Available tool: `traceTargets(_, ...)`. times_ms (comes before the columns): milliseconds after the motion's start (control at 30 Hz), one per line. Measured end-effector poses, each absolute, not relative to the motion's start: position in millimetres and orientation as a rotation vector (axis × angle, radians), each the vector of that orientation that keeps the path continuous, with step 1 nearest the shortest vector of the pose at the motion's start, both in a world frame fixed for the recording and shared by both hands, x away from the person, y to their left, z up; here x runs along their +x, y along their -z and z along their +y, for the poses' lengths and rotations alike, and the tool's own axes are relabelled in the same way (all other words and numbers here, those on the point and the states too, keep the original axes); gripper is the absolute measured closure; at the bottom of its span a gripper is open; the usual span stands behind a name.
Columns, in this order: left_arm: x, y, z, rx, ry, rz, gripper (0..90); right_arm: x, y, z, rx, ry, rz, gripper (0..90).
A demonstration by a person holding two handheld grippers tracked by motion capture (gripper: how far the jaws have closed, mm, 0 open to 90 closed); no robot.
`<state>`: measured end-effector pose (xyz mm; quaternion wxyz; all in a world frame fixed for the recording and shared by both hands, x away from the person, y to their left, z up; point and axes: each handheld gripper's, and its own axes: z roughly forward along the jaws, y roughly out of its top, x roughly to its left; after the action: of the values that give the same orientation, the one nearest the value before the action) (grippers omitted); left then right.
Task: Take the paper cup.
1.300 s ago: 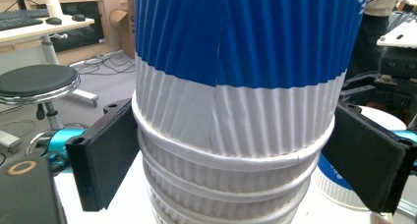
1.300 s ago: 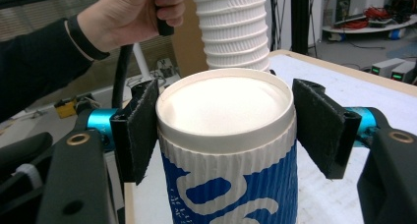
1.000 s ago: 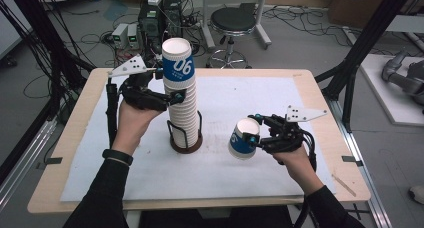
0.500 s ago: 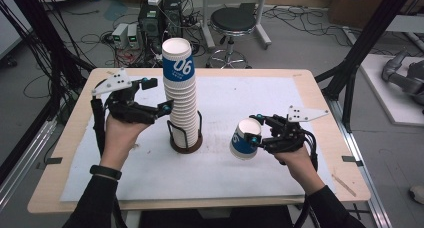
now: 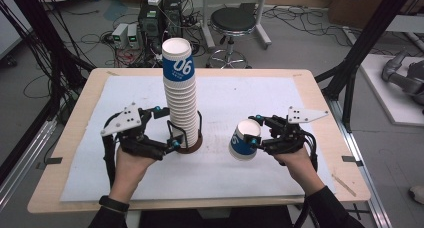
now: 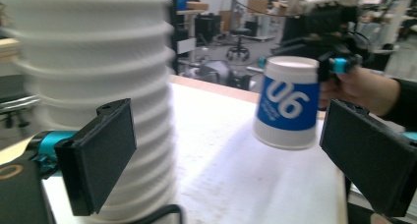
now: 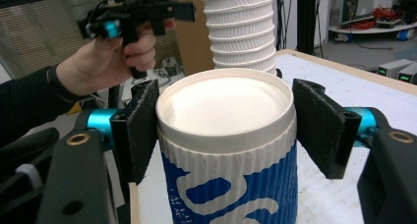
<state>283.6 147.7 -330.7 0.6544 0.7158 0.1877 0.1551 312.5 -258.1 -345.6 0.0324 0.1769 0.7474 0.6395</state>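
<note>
Cup [image 5: 245,140] sits clamped bottom-up in the right gripper [image 5: 259,138] above the mat, while the left gripper [image 5: 169,128], jaws apart, has dropped to the stack's [image 5: 181,100] base, probably to steady it.

Overhead view; two close claw-mounted cameras

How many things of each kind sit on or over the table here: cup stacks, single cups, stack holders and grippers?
Cup stacks: 1, the tall stack
Single cups: 1, the blue and white cup, clamped in the right gripper
Stack holders: 1, the dark holder at the stack's foot
Grippers: 2, counting the left gripper
Total: 5
</note>
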Motion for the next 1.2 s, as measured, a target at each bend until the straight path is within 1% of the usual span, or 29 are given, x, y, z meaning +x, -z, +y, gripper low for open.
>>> traceTargets(167, 278.7, 352.0, 127.3, 1.658, -0.278, 0.394, 7.3, 309.6, 345.2, -257.3, 0.536, -1.977, 2.306, 30.2)
traceTargets(233, 279.0, 355.0, 123.6, 1.676, -0.273, 0.379, 11.4, 309.1, 345.8, -257.3, 0.530, -1.983, 2.311, 30.2)
traceTargets(300, 281.3, 361.0, 115.1, 1.706, -0.253, 0.366, 11.6, 309.3, 346.6, -256.8, 0.527, -1.977, 2.314, 30.2)
traceTargets(333, 284.7, 366.8, 107.3, 1.711, -0.214, 0.354, 11.6, 309.5, 347.1, -256.5, 0.522, -1.977, 2.316, 30.2)
traceTargets(367, 284.7, 366.8, 107.3, 1.711, -0.214, 0.354, 11.6, 309.5, 347.1, -256.5, 0.522, -1.977, 2.316, 30.2)
traceTargets(500, 289.3, 374.9, 91.6, 1.737, -0.143, 0.338, 11.5, 308.8, 349.0, -255.5, 0.514, -1.977, 2.325, 30.3)
traceTargets(533, 290.6, 376.8, 82.9, 1.754, -0.129, 0.322, 11.5, 308.5, 349.5, -255.1, 0.517, -1.977, 2.329, 30.2)
traceTargets(633, 291.7, 378.1, 76.8, 1.753, -0.115, 0.306, 11.4, 308.1, 351.3, -253.6, 0.519, -1.981, 2.339, 30.2)
traceTargets(800, 296.9, 385.5, 52.8, 1.774, -0.070, 0.275, 11.2, 308.5, 353.6, -247.1, 0.481, -1.981, 2.357, 30.2)
traceTargets(900, 300.3, 388.6, 45.2, 1.765, -0.038, 0.260, 11.1, 308.2, 354.5, -244.2, 0.475, -1.982, 2.370, 30.2)
traceTargets(1133, 303.0, 392.7, 33.3, 1.752, -0.038, 0.255, 11.1, 307.3, 354.2, -241.9, 0.467, -1.982, 2.373, 30.2)
traceTargets(1200, 304.8, 394.1, 29.4, 1.745, -0.013, 0.251, 11.0, 307.3, 354.2, -241.5, 0.466, -1.982, 2.374, 30.2)
